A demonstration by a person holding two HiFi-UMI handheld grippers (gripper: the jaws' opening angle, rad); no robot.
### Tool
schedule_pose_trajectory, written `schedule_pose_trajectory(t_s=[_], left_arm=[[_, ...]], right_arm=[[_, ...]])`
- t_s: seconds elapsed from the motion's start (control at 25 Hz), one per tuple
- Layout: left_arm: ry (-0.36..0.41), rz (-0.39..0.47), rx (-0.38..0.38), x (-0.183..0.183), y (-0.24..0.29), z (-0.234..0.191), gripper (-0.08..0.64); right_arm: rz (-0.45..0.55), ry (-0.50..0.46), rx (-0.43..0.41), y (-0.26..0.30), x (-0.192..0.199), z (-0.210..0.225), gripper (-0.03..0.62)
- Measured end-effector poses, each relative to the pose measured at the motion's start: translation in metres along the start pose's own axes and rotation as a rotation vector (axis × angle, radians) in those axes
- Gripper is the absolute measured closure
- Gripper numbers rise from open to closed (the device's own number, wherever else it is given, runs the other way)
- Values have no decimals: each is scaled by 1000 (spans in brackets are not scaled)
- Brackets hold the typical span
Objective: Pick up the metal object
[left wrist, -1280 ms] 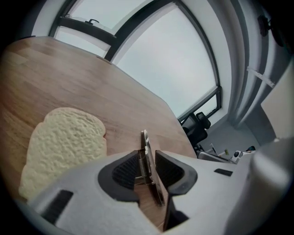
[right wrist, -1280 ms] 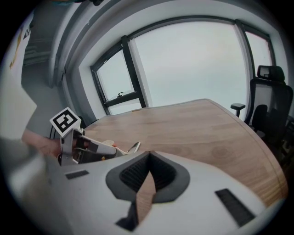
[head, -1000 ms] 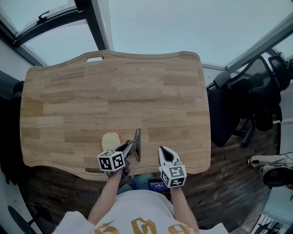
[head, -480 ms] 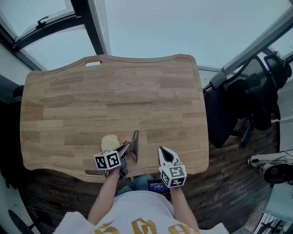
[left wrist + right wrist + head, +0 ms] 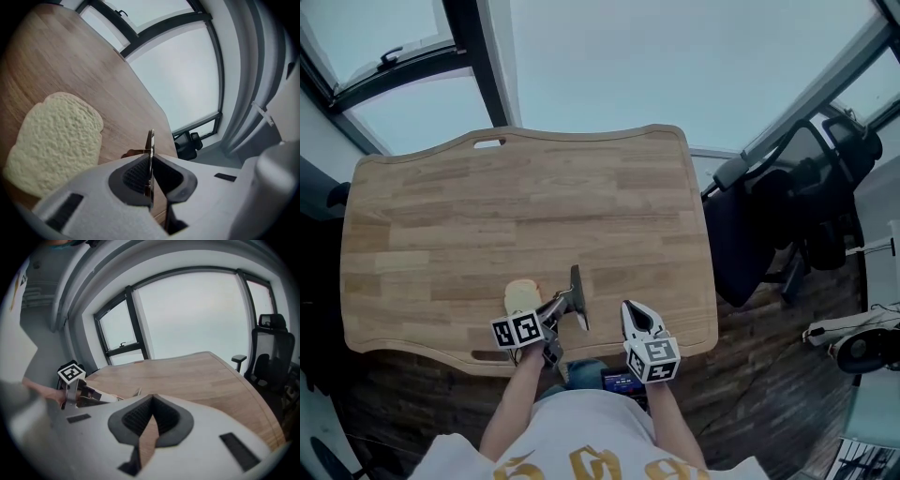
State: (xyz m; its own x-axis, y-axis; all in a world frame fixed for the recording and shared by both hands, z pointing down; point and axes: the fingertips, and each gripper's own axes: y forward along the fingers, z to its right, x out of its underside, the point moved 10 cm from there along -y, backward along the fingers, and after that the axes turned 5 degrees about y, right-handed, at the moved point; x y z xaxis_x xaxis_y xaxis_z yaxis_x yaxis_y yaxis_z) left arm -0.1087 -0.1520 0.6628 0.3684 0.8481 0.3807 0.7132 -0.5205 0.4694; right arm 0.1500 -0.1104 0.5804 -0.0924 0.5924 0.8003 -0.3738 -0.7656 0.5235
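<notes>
Pale wood planks make up the desk [image 5: 441, 206], and the action sits at its 6 o'clock edge, nearest the person. The left tongs [image 5: 150, 171] are nearly fully closed, their pads pinching the metal object [image 5: 576, 279], a thin flat strip like a blade. It shows edge-on between the pads in the left gripper view. In the head view it points toward 12 o'clock and seems tilted, with its near end caught in the tongs. I cannot tell whether its far end is touching the wood. A slice of bread [image 5: 522, 294] lies flat on the desk just beside it, at the strip's 9 o'clock. The right tongs [image 5: 634, 312] hang at its 3 o'clock over the desk edge, tips together and holding nothing. The step in hand looks like the grasp itself, made but not yet carried into a clear lift. The next move probably calls for raising the left tongs straight up while keeping the squeeze firm. So narrow a strip held near one end could pivot or slip, and the lift should stay clear of the bread.
</notes>
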Motion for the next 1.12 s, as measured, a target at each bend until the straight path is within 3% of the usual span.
schedule_pose_trajectory(t_s=[0.4,0.64,1.12], left_arm=[[-1,85,71,-2,-22,23,523],[-62,154,145,-2,-36,36,523],[-51,245,249,-1,-54,60,525]], right_arm=[[67,-1,29,-29,1,-11,581],[108,-19,36,-45,-2,-22,581],[148,-15,71,-68,-1,-22,581]])
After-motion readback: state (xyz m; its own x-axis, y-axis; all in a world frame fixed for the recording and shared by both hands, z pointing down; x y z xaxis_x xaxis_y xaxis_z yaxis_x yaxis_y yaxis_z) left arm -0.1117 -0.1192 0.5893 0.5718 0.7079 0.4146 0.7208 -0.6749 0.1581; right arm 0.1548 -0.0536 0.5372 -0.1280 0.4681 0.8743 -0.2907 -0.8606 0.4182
